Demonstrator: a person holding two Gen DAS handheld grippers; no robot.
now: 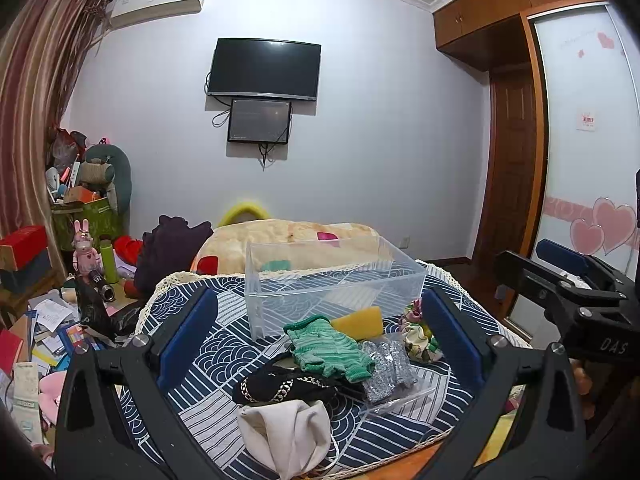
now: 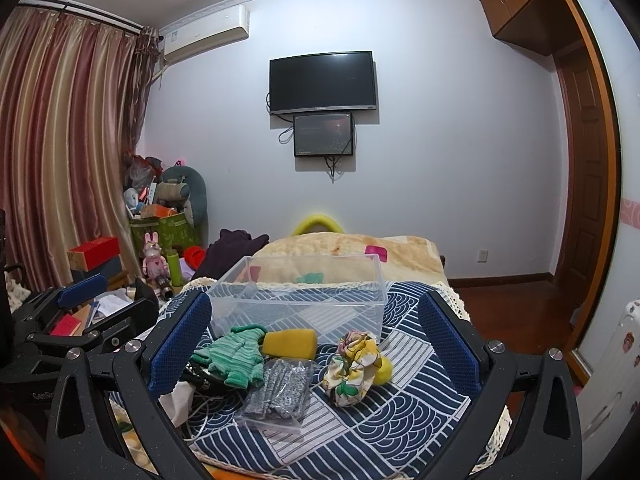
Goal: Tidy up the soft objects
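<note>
Both tongs, left tongs [image 1: 320,344] and right tongs [image 2: 316,344], hang wide open and empty, so grabbing the green glove [image 1: 330,348] might drag the black strap [image 1: 284,386] along.

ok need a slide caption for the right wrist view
Open right gripper hovers over green glove, yellow sponge and floral scrunchie before an empty clear bin.

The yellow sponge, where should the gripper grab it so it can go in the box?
Probably by its two long flat faces. The yellow sponge leans on the clear box with the green glove against its left end, so its right end is freer. The open right gripper could come from above and right, closing across its thin thickness.
</note>
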